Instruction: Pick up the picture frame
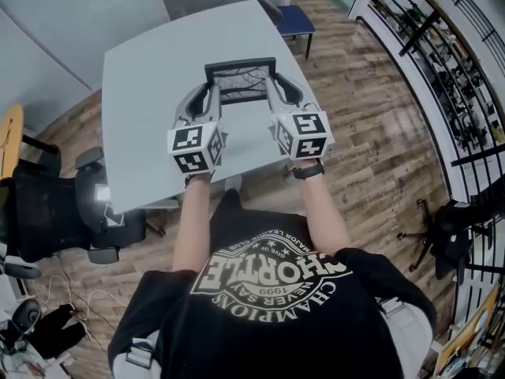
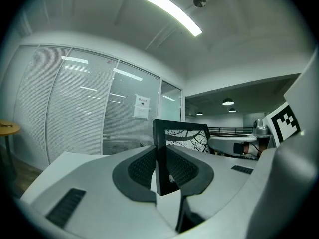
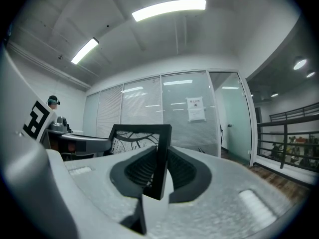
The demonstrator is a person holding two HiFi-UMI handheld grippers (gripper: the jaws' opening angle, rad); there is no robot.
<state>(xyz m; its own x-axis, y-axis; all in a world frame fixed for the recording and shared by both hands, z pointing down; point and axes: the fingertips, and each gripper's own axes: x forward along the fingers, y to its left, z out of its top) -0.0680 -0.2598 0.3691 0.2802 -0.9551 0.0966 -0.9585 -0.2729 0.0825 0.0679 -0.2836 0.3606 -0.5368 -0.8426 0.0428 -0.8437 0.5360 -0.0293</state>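
Note:
A black picture frame [image 1: 241, 80] with a branch drawing hangs in the air above the grey table [image 1: 142, 93], held level between both grippers. My left gripper [image 1: 210, 93] is shut on its left side bar [image 2: 160, 158], the ribbed pads pressing on both faces. My right gripper [image 1: 273, 88] is shut on the right side bar [image 3: 162, 161] in the same way. In the left gripper view the frame's picture [image 2: 187, 133] shows beyond the jaws, with the right gripper [image 2: 239, 146] behind it. The left gripper [image 3: 75, 143] shows at the left of the right gripper view.
A blue chair [image 1: 288, 14] stands beyond the table's far corner. A black office chair [image 1: 55, 212] is at the left of the table. A black railing [image 1: 442, 61] runs along the right. Glass walls with blinds [image 2: 89, 113] lie ahead.

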